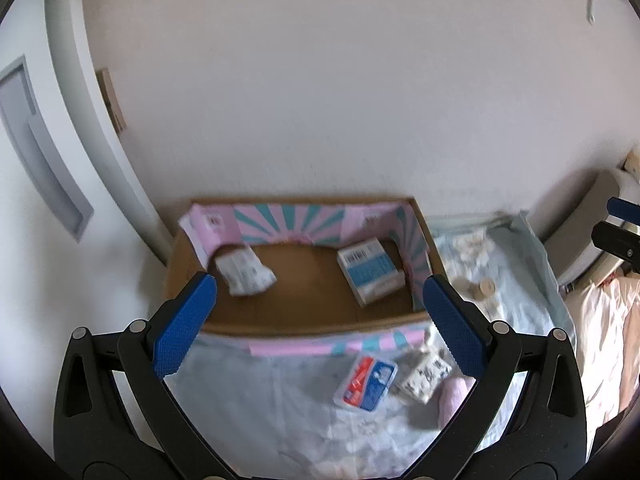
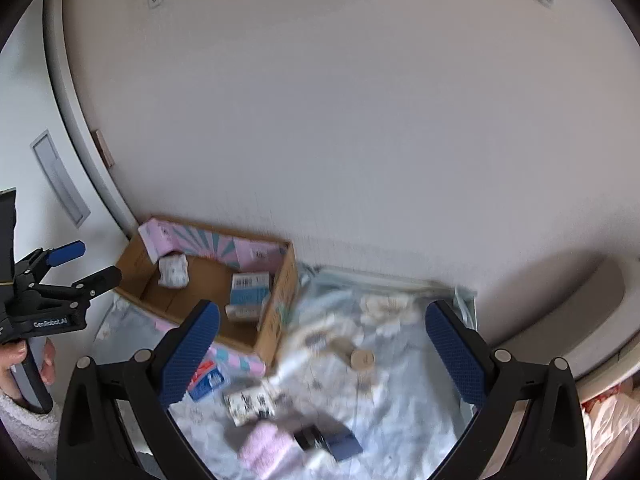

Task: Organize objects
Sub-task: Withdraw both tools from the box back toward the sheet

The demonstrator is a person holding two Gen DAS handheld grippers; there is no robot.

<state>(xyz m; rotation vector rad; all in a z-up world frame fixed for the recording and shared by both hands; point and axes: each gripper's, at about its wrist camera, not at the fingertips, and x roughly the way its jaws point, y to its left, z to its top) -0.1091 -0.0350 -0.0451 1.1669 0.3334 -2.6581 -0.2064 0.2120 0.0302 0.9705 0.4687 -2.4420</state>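
Note:
An open cardboard box [image 1: 288, 322] [image 2: 272, 332] with pink and teal flaps stands against the wall on a pale blue cloth. Inside lie a crumpled white packet [image 1: 245, 272] [image 2: 173, 272] and a blue and white carton [image 1: 370, 272] [image 2: 248, 294]. In front of the box lie a red and blue packet [image 1: 366, 380] [image 2: 206, 382], a black and white patterned packet [image 1: 426, 372] [image 2: 250, 402], a pink item [image 2: 266, 444] and a dark blue item [image 2: 332, 440]. My left gripper [image 1: 320, 324] [image 2: 86, 262] is open and empty above the box front. My right gripper [image 2: 322, 356] is open and empty above the cloth.
A small round wooden piece [image 2: 362, 359] [image 1: 486, 288] and pale crumpled items [image 2: 384, 306] lie on the cloth [image 2: 400, 400] right of the box. A white wall [image 1: 320, 100] is behind. A white door frame [image 1: 80, 120] is at left. A pinkish plastic bag [image 1: 608, 340] is at far right.

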